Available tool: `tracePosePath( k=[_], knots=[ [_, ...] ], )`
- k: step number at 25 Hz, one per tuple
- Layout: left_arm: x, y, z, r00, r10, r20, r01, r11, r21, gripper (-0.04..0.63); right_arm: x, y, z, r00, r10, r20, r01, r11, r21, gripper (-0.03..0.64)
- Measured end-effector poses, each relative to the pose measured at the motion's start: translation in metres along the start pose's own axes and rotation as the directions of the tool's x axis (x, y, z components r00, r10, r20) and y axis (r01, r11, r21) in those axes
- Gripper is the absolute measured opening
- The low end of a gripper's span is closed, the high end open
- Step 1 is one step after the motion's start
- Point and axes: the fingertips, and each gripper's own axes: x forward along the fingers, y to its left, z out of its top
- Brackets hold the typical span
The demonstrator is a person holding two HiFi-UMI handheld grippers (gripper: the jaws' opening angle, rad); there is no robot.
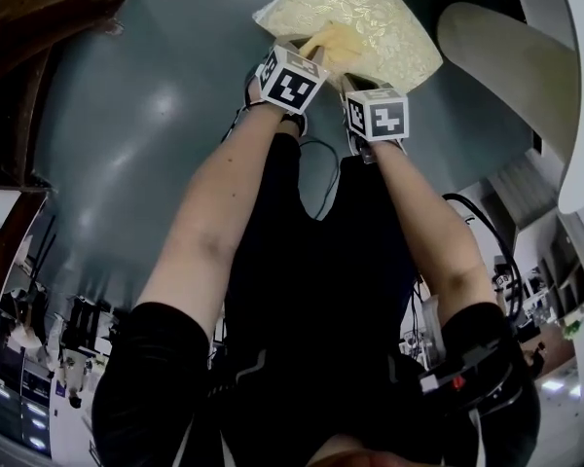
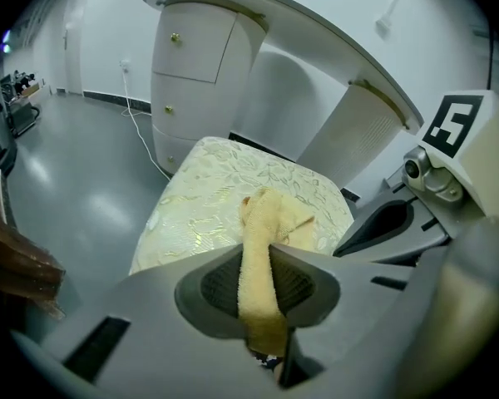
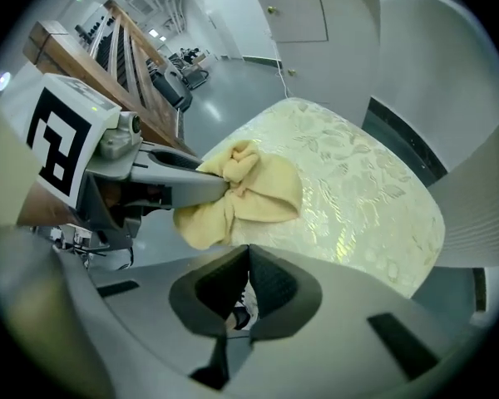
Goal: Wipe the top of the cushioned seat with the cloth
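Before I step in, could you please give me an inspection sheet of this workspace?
Surface: cushioned seat, pale top with a leaf pattern.
Job's things: yellow cloth, bunched, over the seat's near part; whether it touches cannot be told.
Clutter: nothing seen on the seat besides the cloth.
Grippers: left gripper shut on the cloth; right gripper beside it, jaws together, nothing between them.
Cables: white cable on the floor, running from the wall towards the cabinet; black cables near the person's arms.
Surroundings: grey floor, white curved cabinet behind the seat, wooden structure off to one side.
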Motion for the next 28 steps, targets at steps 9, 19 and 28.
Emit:
tracePosePath(
  k=[9,19,28],
  knots=[
    [-0.024,0.076,0.012,0.993,0.107,0.044,-0.101,0.988,-0.12,0.06,0.027,0.039,0.059,0.999,0.016,0.035,-0.015,1.0,-0.014,0.006],
    [-0.066,0.097,0.042,0.994,0.092,0.06,-0.088,0.994,-0.07,0.06,0.004,0.046,0.069,0.998,0.033,0.048,-0.031,0.999,-0.035,0.006],
    [-0.143,0.001,0.078,0.99,0.059,0.124,-0.049,0.995,-0.087,0.06,-0.112,0.039,0.092,0.991,0.045,0.125,-0.034,0.995,-0.091,0.005]
  ],
)
